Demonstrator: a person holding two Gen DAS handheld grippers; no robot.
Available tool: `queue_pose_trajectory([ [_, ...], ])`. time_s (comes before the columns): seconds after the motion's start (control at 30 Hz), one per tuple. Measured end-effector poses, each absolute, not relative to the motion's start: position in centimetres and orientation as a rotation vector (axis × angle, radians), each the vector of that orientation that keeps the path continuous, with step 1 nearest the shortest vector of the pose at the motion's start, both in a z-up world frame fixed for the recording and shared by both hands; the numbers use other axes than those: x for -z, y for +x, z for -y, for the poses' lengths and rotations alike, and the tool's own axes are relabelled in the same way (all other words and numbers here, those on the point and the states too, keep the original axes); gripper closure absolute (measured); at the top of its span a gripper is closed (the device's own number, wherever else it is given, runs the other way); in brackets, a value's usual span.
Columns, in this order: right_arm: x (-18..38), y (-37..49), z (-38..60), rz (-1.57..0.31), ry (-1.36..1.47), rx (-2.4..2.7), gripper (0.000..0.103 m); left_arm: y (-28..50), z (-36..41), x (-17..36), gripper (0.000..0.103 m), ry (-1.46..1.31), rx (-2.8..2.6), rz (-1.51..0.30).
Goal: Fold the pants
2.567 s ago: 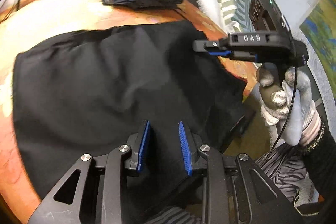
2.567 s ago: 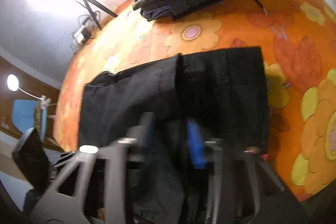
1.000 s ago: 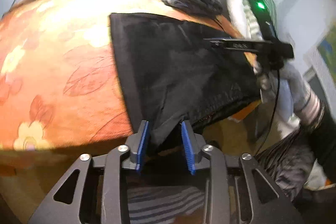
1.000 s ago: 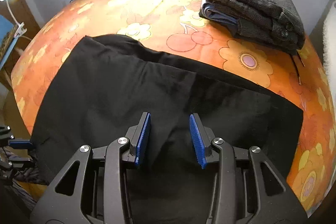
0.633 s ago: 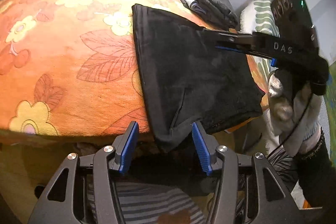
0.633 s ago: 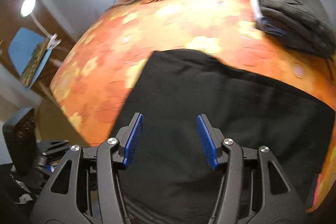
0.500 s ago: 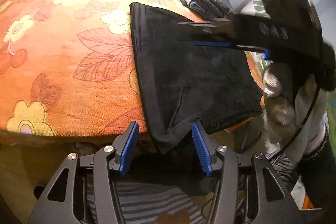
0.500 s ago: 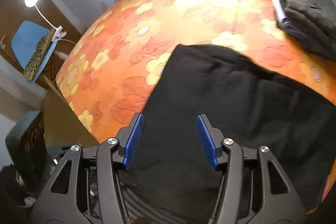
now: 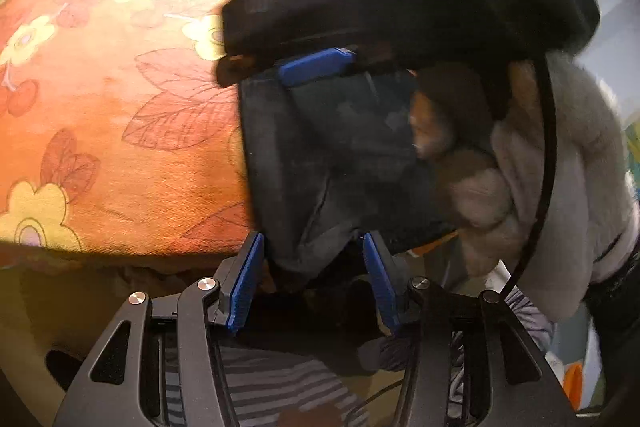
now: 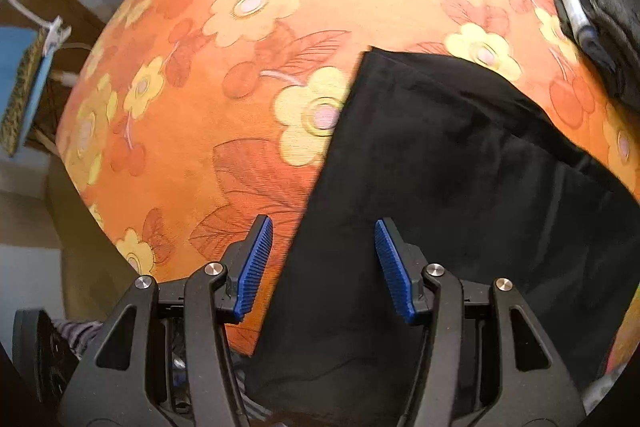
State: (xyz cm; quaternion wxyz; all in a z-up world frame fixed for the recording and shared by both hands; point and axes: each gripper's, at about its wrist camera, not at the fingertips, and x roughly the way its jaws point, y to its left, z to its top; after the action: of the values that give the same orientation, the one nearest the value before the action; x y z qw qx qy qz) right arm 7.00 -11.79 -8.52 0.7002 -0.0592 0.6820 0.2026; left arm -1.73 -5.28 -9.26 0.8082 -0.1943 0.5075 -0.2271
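Left wrist view: our left claw (image 9: 312,275) is closing, pads about half apart, a corner of the black pants (image 9: 320,163) hanging between them, not yet pinched. Our right claw (image 10: 324,261) sits released over the pants' (image 10: 460,187) left edge, gripping nothing. Pants lie flat on the orange flowered bedspread (image 10: 224,75), near edge draping off. Folded dark clothes (image 10: 600,7) sit far right.
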Motion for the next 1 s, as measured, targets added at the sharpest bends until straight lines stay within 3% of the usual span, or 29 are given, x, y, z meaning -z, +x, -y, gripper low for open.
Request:
queue_pose_trajectory([
  [0.2,9.5,6.5,9.6,-1.539,-0.303,-0.391,0.048,-2.0,4.8,9.1,0.054,-0.441,0.480,-1.080],
  [0.3,9.8,6.4,9.2,-1.532,-0.347,-0.379,0.059,-1.9,4.3,9.0,0.054,-0.440,0.472,-1.075],
  [0.37,9.6,6.4,9.2,-1.529,-0.353,-0.383,0.079,-2.1,3.9,9.0,0.054,-0.437,0.457,-1.070],
  [0.47,9.2,6.6,9.7,-1.547,-0.298,-0.413,0.095,-1.9,3.4,9.0,0.054,-0.445,0.436,-1.063],
  [0.93,4.3,7.4,14.9,-1.449,-0.090,-0.483,0.099,-0.6,6.5,8.9,0.056,-0.401,0.449,-1.035],
  [0.97,3.7,7.4,15.4,-1.435,-0.075,-0.483,0.099,-0.7,6.8,8.5,0.061,-0.394,0.449,-1.017],
  [1.0,3.3,7.6,15.7,-1.427,-0.063,-0.482,0.099,-0.8,7.2,8.1,0.078,-0.385,0.463,-1.001],
])
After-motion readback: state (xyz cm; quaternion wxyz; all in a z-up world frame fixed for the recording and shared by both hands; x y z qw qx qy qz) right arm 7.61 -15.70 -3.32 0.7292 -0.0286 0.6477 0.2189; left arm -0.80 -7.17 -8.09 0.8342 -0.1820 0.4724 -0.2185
